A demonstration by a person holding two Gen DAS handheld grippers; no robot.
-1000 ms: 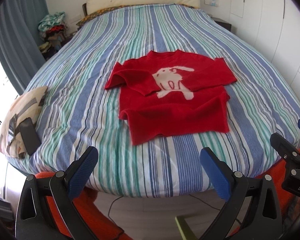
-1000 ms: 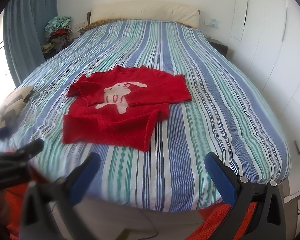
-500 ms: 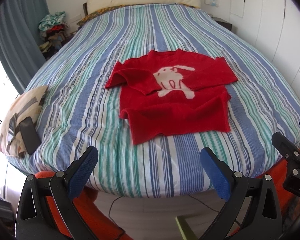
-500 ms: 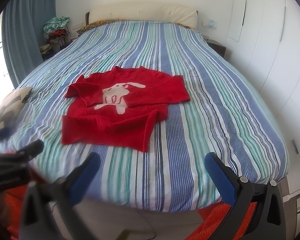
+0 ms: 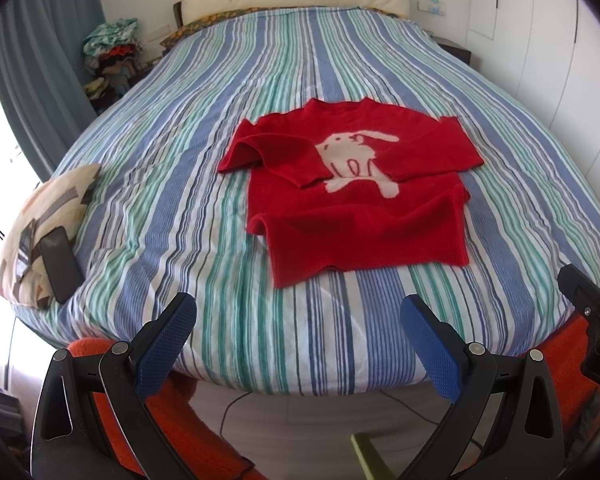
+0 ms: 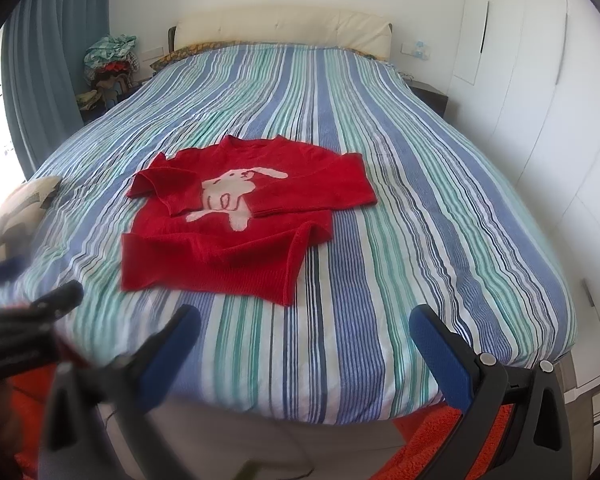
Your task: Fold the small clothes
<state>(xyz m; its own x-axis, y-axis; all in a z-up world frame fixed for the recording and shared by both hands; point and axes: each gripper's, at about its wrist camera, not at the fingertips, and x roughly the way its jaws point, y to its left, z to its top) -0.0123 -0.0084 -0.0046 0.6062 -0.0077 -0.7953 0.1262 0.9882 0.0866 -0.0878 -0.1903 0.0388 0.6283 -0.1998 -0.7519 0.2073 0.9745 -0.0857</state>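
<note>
A small red sweater (image 5: 356,200) with a white rabbit on the chest lies flat on the striped bed (image 5: 204,208). Its left sleeve is folded across the chest and its right hem corner is turned up. It also shows in the right wrist view (image 6: 236,228). My left gripper (image 5: 300,320) is open and empty, at the foot of the bed, short of the sweater's hem. My right gripper (image 6: 304,328) is open and empty, also at the foot of the bed, below the sweater's right hem corner. Neither touches the sweater.
A patterned cushion (image 5: 44,224) with a black phone (image 5: 60,264) on it lies at the bed's left edge. A pile of clothes (image 5: 108,56) stands by the curtain at far left. White wardrobes (image 6: 540,100) line the right side. An orange rug (image 6: 432,440) is below.
Both grippers have shifted very slightly; the sweater sits a little lower in the right wrist view. The sweater itself has not moved.
</note>
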